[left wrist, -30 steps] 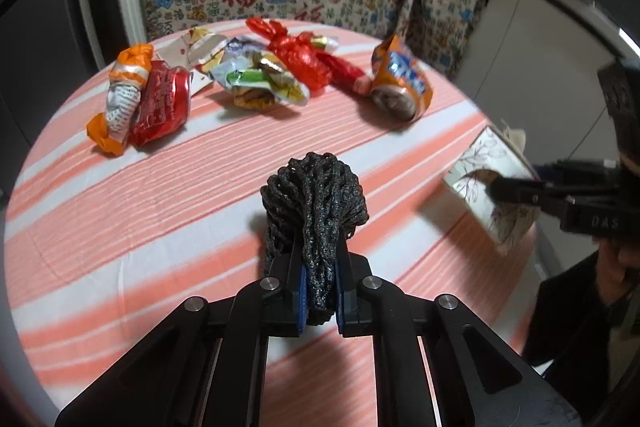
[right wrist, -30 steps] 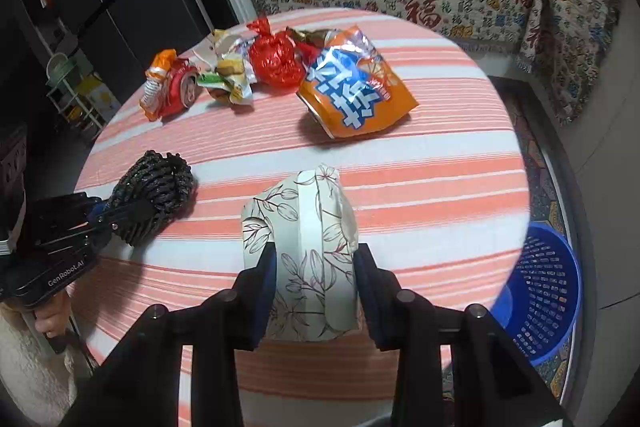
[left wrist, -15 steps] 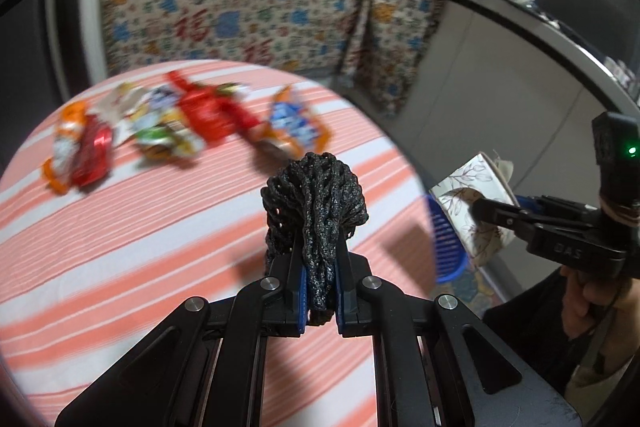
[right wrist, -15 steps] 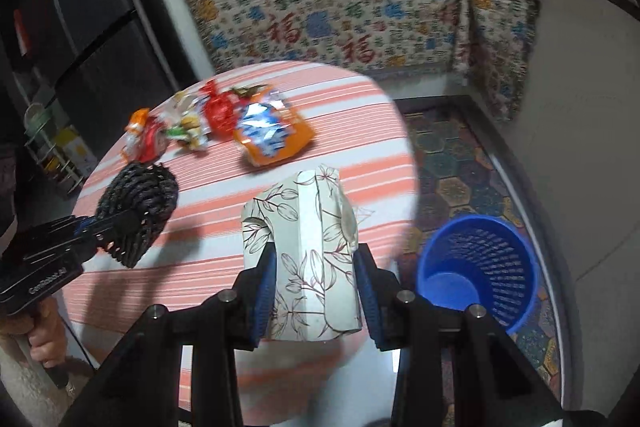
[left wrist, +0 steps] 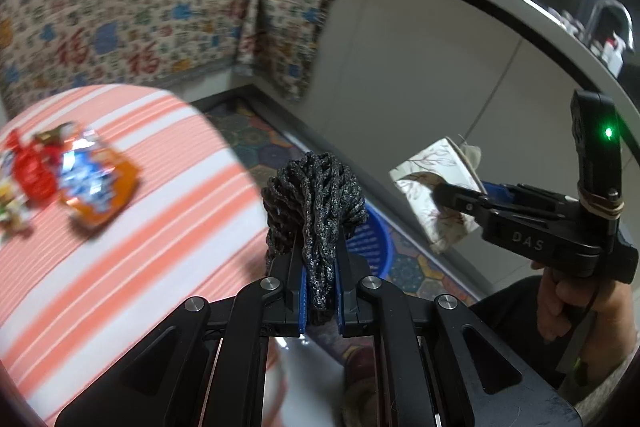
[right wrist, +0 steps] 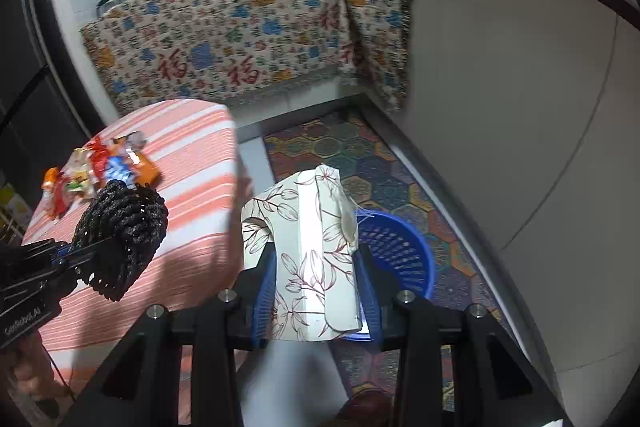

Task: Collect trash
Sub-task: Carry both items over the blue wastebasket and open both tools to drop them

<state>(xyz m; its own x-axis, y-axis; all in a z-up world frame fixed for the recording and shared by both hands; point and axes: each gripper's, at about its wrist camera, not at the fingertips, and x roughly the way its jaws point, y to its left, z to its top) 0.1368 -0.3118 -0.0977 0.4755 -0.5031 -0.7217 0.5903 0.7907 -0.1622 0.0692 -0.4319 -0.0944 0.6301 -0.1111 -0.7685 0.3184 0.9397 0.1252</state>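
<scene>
Here, in the left wrist view, the left hand-held gripper [left wrist: 320, 297] is clamped on a black knotted mesh bundle [left wrist: 314, 203] that stands up from between its blue pads, pinched low so that most of it sticks out ahead of the fingers. Just beyond and below the bundle shows a blue perforated plastic basket [left wrist: 374, 239] on the patterned tiled floor [left wrist: 248, 135], which is probably why the bundle is carried out past the edge of the round worktop with the orange-and-white striped cloth [left wrist: 132, 259]. To the left of this hand-held gripper, blurred snack wrappers in red, orange and blue foil [left wrist: 80, 179] lie on that cloth, not yet collected. To the right, the right hand-held gripper [left wrist: 444, 193] holds a white paper carton printed with brown leaves [left wrist: 436, 187] in the air.

In the right wrist view, the right hand-held gripper [right wrist: 316, 291] squeezes that leaf-printed carton [right wrist: 308, 251] by its two sides, upright between the pads. The blue basket [right wrist: 400, 251] sits just beyond and to the right of it, partly hidden by the carton, so the hold looks meant for a drop into the basket. Off to the left, the left hand-held gripper [right wrist: 86, 255] carries the black bundle [right wrist: 124, 227] above the striped worktop [right wrist: 192, 155], with the wrappers [right wrist: 100, 167] farther behind it.
</scene>
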